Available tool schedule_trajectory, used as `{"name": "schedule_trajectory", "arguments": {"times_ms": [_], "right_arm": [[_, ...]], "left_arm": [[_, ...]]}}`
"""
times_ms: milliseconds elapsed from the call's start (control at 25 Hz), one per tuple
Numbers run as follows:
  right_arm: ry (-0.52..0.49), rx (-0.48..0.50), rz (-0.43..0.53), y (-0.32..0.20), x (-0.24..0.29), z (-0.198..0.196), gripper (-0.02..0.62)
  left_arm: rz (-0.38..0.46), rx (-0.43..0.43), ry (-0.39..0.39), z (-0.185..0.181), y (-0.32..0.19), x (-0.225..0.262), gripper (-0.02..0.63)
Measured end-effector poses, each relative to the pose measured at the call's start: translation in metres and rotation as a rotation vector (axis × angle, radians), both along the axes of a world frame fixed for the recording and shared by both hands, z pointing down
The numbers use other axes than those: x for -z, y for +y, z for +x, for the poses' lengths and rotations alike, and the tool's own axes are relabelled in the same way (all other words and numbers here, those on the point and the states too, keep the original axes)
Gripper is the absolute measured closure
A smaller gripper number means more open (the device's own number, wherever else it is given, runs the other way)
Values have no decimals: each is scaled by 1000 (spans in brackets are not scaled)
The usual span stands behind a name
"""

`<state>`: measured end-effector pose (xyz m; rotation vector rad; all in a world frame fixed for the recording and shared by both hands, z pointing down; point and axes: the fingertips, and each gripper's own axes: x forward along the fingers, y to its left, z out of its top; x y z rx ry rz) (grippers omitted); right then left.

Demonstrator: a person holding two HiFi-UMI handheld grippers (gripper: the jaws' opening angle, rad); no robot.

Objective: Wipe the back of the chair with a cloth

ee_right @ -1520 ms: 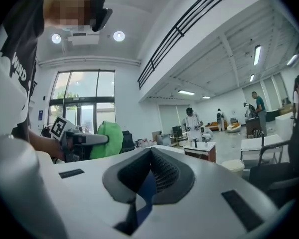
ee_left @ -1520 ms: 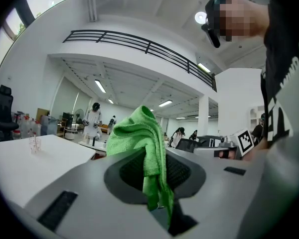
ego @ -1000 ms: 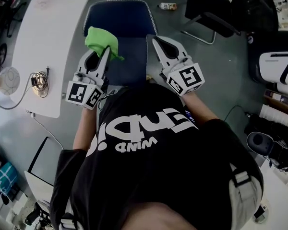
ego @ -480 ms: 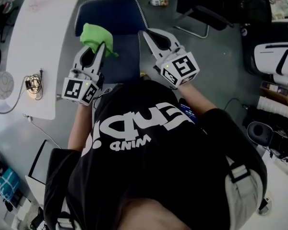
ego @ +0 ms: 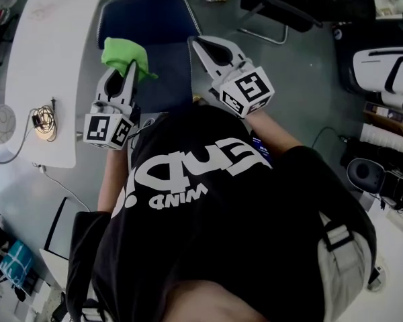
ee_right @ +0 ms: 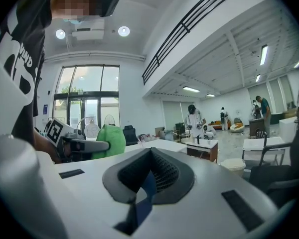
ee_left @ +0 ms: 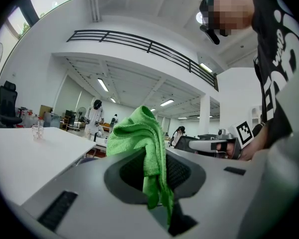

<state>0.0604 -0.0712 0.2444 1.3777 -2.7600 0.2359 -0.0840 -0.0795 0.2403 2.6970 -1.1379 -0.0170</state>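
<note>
Left hand-held gripper [ego: 131,66]: clenched on a green cloth [ego: 123,52].
Right hand-held gripper [ego: 196,41]: clenched, nothing held, at the blue chair [ego: 148,19] back's edge.

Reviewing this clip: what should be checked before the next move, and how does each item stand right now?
1. Cloth gripped by left gripper: ok. The jaws are shut on it, and most of it is bunched above the tips.
2. Cloth touching chair back: cannot tell. The head view shows it over the chair's left side, but contact is unclear.
3. Right gripper empty: ok. The jaws are together with nothing between them.
4. Right gripper apart from cloth: ok. It sits at the back's right side.
5. Chair back free of clutter: ok in what shows; the person's body hides its lower part.
</note>
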Motion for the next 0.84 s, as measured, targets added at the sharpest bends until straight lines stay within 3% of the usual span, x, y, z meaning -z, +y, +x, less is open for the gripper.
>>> {"name": "schedule_trajectory", "arguments": {"times_ms": [840], "right_arm": [[8,17,-36,13,-4,16,604]], "left_arm": [[-26,-35,-9,22,10,-12,538]]}}
